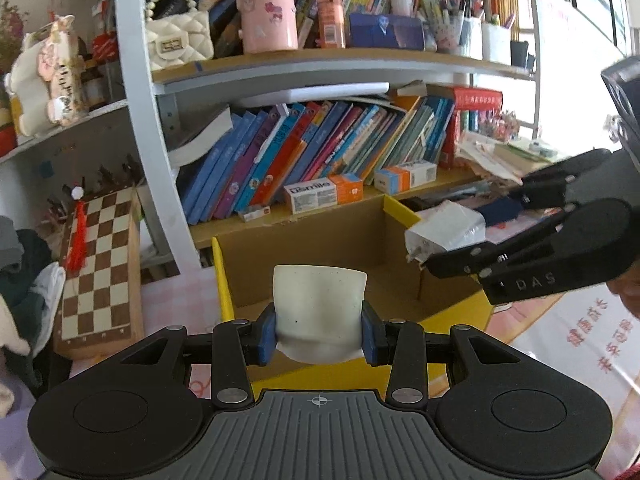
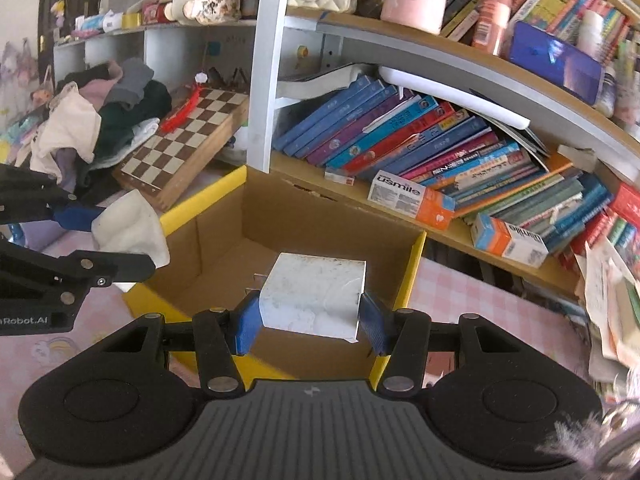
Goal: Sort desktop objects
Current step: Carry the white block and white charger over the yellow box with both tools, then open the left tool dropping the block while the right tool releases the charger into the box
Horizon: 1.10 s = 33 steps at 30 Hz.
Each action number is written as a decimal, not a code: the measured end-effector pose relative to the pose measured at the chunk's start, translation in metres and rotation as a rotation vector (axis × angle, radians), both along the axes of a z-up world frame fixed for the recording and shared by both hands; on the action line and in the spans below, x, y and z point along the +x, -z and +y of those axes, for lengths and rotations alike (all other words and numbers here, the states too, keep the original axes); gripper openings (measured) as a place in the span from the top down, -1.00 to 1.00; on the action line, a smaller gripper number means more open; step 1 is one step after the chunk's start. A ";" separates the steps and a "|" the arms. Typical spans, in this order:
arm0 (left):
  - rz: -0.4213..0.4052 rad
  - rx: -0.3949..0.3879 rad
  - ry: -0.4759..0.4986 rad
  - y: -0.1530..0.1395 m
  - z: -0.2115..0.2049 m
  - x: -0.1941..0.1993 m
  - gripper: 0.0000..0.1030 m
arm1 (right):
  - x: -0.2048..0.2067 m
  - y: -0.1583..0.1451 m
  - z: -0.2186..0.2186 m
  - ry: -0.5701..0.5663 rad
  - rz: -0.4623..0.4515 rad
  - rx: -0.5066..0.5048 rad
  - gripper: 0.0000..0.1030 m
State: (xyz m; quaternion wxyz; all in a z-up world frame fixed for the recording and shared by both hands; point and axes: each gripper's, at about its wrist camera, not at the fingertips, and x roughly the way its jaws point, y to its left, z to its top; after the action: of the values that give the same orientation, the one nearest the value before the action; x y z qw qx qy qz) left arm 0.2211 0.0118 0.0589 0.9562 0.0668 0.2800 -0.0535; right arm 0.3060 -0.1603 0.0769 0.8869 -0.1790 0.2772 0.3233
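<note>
Hovering over the box (image 2: 224, 236), the left claw (image 1: 319, 334) is clamped on a white pad (image 1: 319, 312). Right claw (image 2: 310, 320), also above the box, grips a charger (image 2: 316, 300).

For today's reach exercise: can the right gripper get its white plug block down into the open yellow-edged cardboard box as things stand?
Probably yes. The right gripper holds the white plug block over the yellow-edged cardboard box, whose open top looks unobstructed.
</note>
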 end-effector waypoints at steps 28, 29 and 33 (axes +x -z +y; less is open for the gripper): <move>0.360 0.156 0.119 0.063 0.002 0.127 0.23 | 0.095 0.088 0.086 -0.468 0.149 -0.476 0.09; 0.367 0.153 0.121 0.064 0.002 0.128 0.23 | 0.096 0.088 0.087 -0.473 0.147 -0.479 0.09; 0.384 0.146 0.125 0.065 0.002 0.130 0.19 | 0.100 0.088 0.085 -0.475 0.164 -0.465 0.09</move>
State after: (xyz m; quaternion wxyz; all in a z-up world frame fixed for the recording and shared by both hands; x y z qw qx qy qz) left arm 0.3512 0.0138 -0.0058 0.8726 0.1419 0.4556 -0.1041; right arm 0.4059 -0.0750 -0.0108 0.6972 -0.4092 0.3644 0.4622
